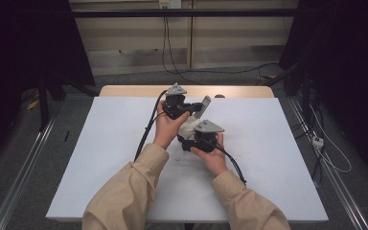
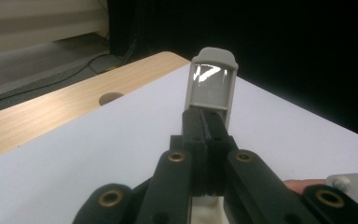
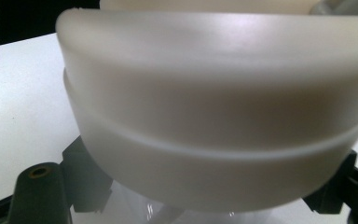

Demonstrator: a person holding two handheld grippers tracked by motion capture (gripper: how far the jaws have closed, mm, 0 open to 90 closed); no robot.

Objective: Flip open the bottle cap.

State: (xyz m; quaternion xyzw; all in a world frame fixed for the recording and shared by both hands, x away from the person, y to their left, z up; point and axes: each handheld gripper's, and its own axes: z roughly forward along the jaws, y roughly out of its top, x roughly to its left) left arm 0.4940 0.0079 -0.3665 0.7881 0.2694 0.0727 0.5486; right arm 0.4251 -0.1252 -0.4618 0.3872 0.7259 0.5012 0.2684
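Observation:
A white rounded container sits at the middle of the white table, between two hands. From its top a grey flap with a clear window stands up, tilted. My left gripper is shut on the flap's lower edge, its jaws pressed together; in the high view this gripper is behind the container. My right gripper holds the container from the near side. In the right gripper view the container's white wall sits between the two jaws, which press on its sides.
A wooden strip with a round hole runs along the table's far edge. Black cables trail from both grippers across the white surface. Metal rails flank the table on the floor, with loose cables at the right.

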